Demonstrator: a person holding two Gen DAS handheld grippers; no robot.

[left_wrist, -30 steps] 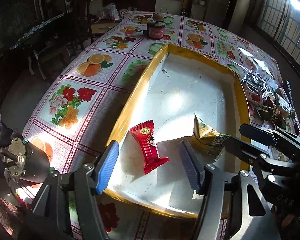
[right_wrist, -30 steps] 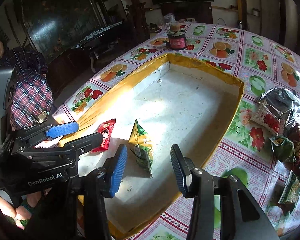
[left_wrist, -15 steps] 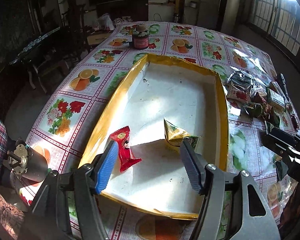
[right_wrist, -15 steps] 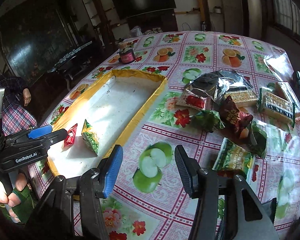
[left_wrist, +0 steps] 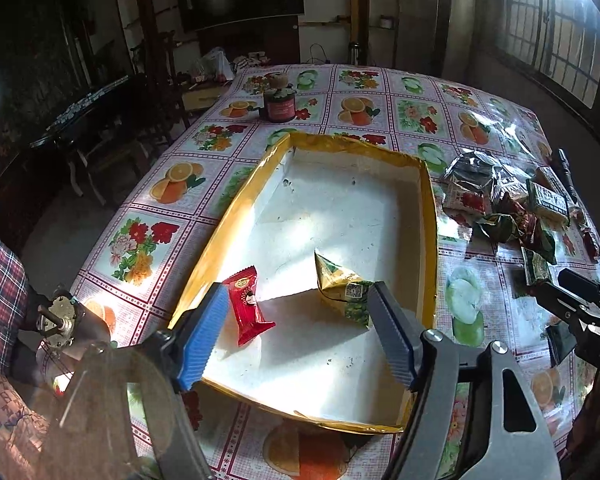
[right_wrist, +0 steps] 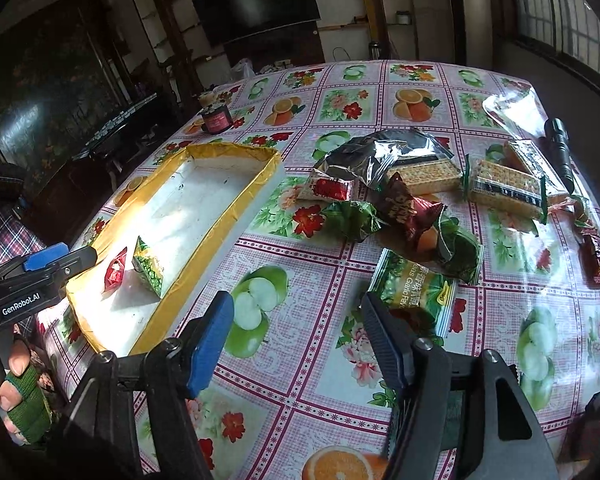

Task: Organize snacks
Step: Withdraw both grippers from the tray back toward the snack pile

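The right claw (right_wrist: 296,344) let go of the green pack (right_wrist: 150,266) in the box (right_wrist: 236,210) and swung to the snack pile (right_wrist: 412,204), both claws opening and empty, left claw (left_wrist: 296,340) over the box.

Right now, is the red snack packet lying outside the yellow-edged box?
No, the red snack packet lies inside the yellow-edged box, beside a green and gold packet.
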